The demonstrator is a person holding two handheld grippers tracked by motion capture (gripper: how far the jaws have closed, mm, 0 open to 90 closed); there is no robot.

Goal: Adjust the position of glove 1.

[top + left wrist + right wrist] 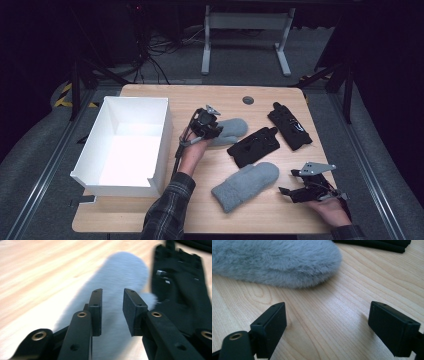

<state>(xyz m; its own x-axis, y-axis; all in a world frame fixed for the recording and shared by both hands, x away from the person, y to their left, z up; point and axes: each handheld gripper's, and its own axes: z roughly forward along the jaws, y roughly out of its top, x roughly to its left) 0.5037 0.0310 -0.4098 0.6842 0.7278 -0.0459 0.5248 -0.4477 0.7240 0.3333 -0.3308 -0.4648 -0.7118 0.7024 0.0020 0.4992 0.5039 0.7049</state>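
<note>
Grey and fluffy, the far mitten [231, 129] lies mid-desk [150, 220] under our left claw [112, 310], jaws a little apart and, as far as the blur shows, gripping nothing. We should pinch deep before lifting towards the white box [95, 145]. Our right claw [327, 327] hovers wide open, empty. We count two grey mittens and two black gloves [254, 146].

Bright overhead light fell on the pale wooden worktop [210, 210] while the room around it stayed nearly black in the high view. The open white cardboard box [125, 150] glared, its floor washed out. In the left gripper view, the fluffy grey mitten [120, 272] was overexposed and smeared by motion blur. The right gripper view was sharper on the wood grain, with soft shadows beneath the black claw pads [270, 327].
</note>
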